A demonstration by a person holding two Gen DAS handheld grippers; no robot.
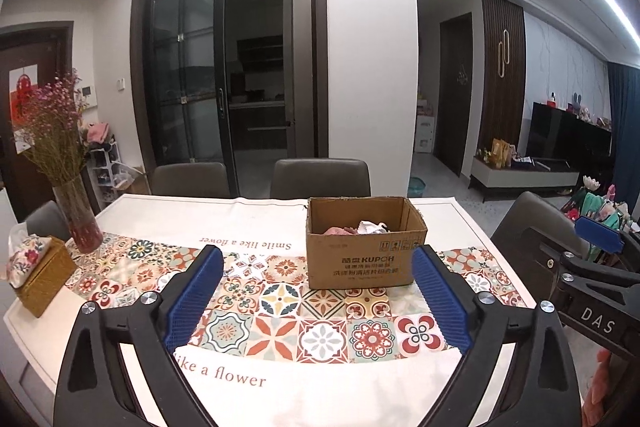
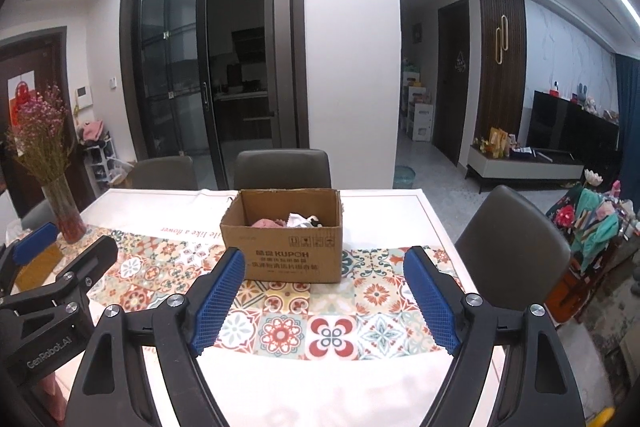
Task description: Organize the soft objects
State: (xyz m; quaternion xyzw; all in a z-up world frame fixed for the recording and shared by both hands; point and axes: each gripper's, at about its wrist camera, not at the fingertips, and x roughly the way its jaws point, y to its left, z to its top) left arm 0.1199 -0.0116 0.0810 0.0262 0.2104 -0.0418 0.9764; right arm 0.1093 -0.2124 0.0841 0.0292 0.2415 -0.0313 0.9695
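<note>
At left table edge, tissue box (image 1: 38, 273) in left view only; both hand-held grippers (image 1: 318, 293) (image 2: 324, 297) wide, empty.

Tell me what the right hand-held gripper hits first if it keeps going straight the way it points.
Probably the brown cardboard box on the tiled tablecloth. The right hand-held gripper is open, empty and tilted slightly downward, so it might touch the cloth first; depth is unclear.
</note>
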